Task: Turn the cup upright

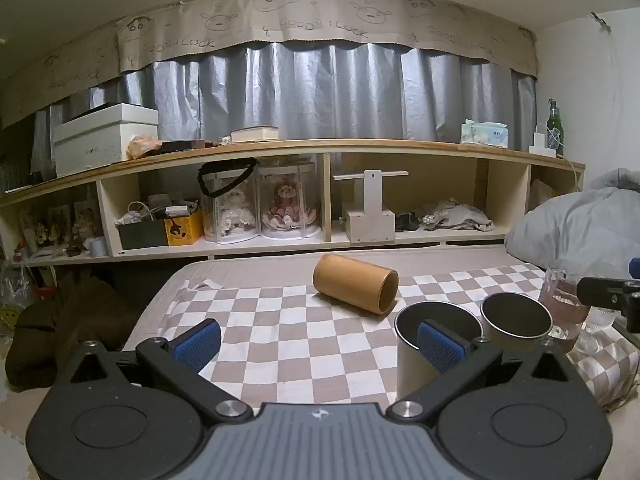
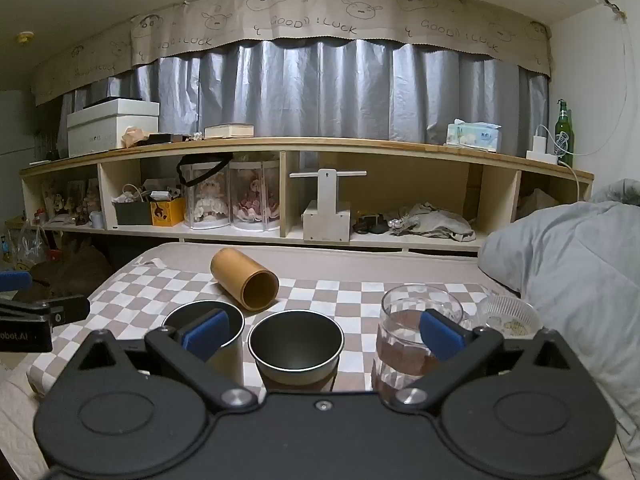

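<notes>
A bamboo-coloured cup [image 1: 355,283] lies on its side on the checkered cloth [image 1: 280,320], its open mouth toward me and to the right; it also shows in the right wrist view [image 2: 244,279]. My left gripper [image 1: 318,343] is open and empty, hovering short of the cup. My right gripper [image 2: 324,332] is open and empty, above the standing cups. Each gripper shows at the edge of the other's view.
Two dark metal cups stand upright, a tall one [image 2: 204,322] and a shorter one [image 2: 295,344]. A glass of brownish liquid [image 2: 416,340] and a small clear dish [image 2: 506,316] stand to the right. A grey duvet [image 2: 580,272] lies at far right. A shelf unit [image 2: 304,192] stands behind.
</notes>
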The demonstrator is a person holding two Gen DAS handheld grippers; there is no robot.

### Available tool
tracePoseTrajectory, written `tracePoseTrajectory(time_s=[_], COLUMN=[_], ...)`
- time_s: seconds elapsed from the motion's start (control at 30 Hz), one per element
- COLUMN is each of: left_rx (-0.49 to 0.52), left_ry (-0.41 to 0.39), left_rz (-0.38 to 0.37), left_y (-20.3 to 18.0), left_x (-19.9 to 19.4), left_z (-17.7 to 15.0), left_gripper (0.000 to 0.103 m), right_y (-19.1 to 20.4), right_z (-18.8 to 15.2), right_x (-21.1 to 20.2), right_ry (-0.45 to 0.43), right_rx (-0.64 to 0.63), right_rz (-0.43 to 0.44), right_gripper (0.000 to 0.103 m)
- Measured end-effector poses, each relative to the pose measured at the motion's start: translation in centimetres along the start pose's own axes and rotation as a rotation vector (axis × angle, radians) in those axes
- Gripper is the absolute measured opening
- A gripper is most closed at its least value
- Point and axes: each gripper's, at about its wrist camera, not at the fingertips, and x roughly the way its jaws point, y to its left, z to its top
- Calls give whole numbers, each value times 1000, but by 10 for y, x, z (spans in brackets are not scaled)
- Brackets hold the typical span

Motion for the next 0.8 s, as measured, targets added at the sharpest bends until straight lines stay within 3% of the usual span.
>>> tracePoseTrajectory(time_s=[0.8], left_rx=[6], left_ry=[3], left_rz=[2], left_y=[0], left_x=[0], left_z=[0], left_gripper=[103], right_y=[0], right_z=[0], right_x=[0], right_ry=[1], right_rx=[-1], right_rz=[0], right_gripper=[103])
